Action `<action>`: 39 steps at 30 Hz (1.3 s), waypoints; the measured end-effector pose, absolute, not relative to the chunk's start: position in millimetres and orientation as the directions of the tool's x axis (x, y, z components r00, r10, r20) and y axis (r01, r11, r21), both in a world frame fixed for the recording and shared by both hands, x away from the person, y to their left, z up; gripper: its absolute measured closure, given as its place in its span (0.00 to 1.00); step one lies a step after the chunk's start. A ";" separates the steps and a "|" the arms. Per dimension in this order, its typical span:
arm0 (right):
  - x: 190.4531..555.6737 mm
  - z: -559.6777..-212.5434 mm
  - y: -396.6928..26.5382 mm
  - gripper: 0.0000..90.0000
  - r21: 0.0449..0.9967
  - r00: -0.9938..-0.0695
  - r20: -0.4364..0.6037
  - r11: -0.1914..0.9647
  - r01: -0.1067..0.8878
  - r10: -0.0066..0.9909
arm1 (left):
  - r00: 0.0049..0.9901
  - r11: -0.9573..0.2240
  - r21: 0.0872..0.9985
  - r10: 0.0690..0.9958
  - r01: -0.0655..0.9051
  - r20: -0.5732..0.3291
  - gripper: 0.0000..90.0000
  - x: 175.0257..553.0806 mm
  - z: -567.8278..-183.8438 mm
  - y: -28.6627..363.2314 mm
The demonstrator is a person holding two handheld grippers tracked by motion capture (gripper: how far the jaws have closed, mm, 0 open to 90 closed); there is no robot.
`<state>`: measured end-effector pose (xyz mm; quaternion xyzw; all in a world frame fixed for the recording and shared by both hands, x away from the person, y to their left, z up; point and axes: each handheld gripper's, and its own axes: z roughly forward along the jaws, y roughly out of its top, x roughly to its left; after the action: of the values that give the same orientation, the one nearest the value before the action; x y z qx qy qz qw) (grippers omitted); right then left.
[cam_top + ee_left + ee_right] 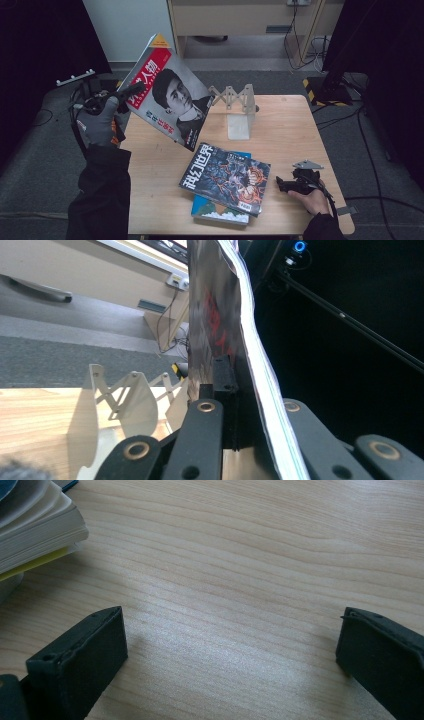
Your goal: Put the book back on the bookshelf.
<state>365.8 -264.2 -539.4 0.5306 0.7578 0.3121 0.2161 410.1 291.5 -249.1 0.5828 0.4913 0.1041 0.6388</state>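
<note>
- My left claw (pixel 131 91) is clamped on the left edge of the portrait magazine (pixel 170 95), which I hold in the air, tilted, above the tabletop's far left corner.
- In the left gripper view the magazine (pixel 220 330) runs edge-on between my jaws, rising up and away from them, so its long axis stands roughly along my claw's reach.
- The white folding rack (pixel 239 107) stands near the middle of the tabletop's far edge, to the right of the magazine and lower; the magazine's lower corner hangs just beside the rack's left end.
- I judge the coming move turns on that: the rack lies to the right of my left claw, and the left arm is by far the nearer one.
- My right claw (pixel 286 184) rests near the tabletop's near right corner, jaws wide apart with bare wood between them, holding nothing.
- Just to its left lies the stack: a dark comic magazine (pixel 225 177) on top of a blue book (pixel 220 212), near the tabletop's near edge.
- In the right gripper view the stack's page edges (pixel 35 525) sit at the upper left, apart from my jaws.
</note>
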 end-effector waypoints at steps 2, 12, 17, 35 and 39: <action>365.8 -539.4 -264.2 0.00 0.702 -0.344 0.003 0.242 0.669 0.939 | 0.490 0.297 0.851 0.715 0.433 -0.499 0.96 411.3 -247.6 296.1; 365.5 -539.4 -263.8 0.00 0.701 -0.340 0.007 0.238 0.672 0.940 | 0.452 0.327 0.844 0.731 0.425 -0.511 0.96 409.9 -248.6 314.9; 365.5 -539.4 -263.8 0.00 0.702 -0.340 0.007 0.238 0.672 0.940 | 0.434 0.333 0.845 0.744 0.419 -0.508 0.96 409.7 -248.9 323.4; 365.5 -539.4 -263.8 0.00 0.702 -0.340 0.007 0.238 0.672 0.940 | 0.341 0.325 0.839 0.803 0.436 -0.488 0.96 439.4 -271.7 320.8; 365.5 -539.4 -263.8 0.00 0.702 -0.340 0.008 0.237 0.672 0.940 | 0.336 0.307 0.841 0.813 0.446 -0.475 0.96 449.2 -278.9 310.8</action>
<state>365.5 -263.8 -539.4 0.5328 0.7566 0.3125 0.2147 449.2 310.8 -278.9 0.5675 0.5548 0.1561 0.5880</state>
